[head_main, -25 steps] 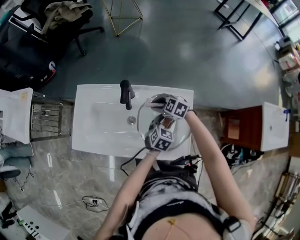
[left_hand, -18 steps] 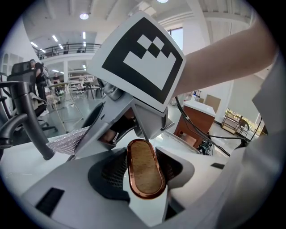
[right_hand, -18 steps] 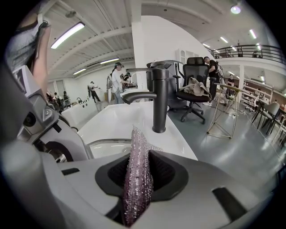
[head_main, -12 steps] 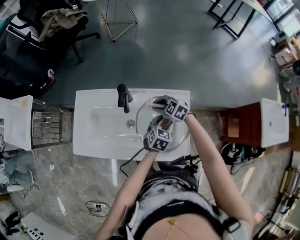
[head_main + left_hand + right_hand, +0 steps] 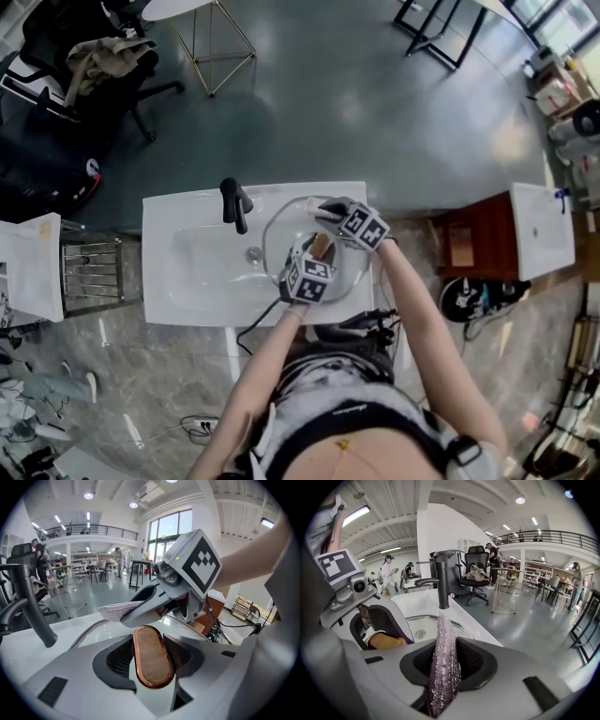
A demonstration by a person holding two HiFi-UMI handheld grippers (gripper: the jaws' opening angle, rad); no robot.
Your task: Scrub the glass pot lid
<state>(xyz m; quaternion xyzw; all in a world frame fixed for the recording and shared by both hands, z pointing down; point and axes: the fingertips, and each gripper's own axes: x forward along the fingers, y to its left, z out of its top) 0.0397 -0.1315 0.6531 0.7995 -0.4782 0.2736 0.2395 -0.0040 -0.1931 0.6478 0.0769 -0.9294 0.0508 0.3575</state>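
The round glass pot lid point(image 5: 292, 228) hangs over the right half of the white sink point(image 5: 187, 267). My left gripper point(image 5: 317, 255) is shut on the lid's oval wooden knob with a copper rim point(image 5: 151, 656). My right gripper point(image 5: 326, 214) is shut on a glittery purple-grey scrub cloth point(image 5: 443, 660) and sits at the lid's far side, just beyond the left gripper. From the left gripper view, the cloth point(image 5: 118, 609) sticks out of the right gripper's fingers point(image 5: 145, 603) just above the glass. In the right gripper view, the knob point(image 5: 387, 642) shows inside the left gripper's jaws.
A black faucet point(image 5: 234, 202) stands at the sink's back edge, left of the lid, with the drain point(image 5: 252, 254) below it. A metal rack point(image 5: 92, 272) stands left of the sink, a wooden stand point(image 5: 466, 246) to the right. Cables point(image 5: 361, 323) hang near my body.
The head camera has drifted, so the whole scene sits a little lower left. Both grippers and the lid keep nearly the same place over the sink.
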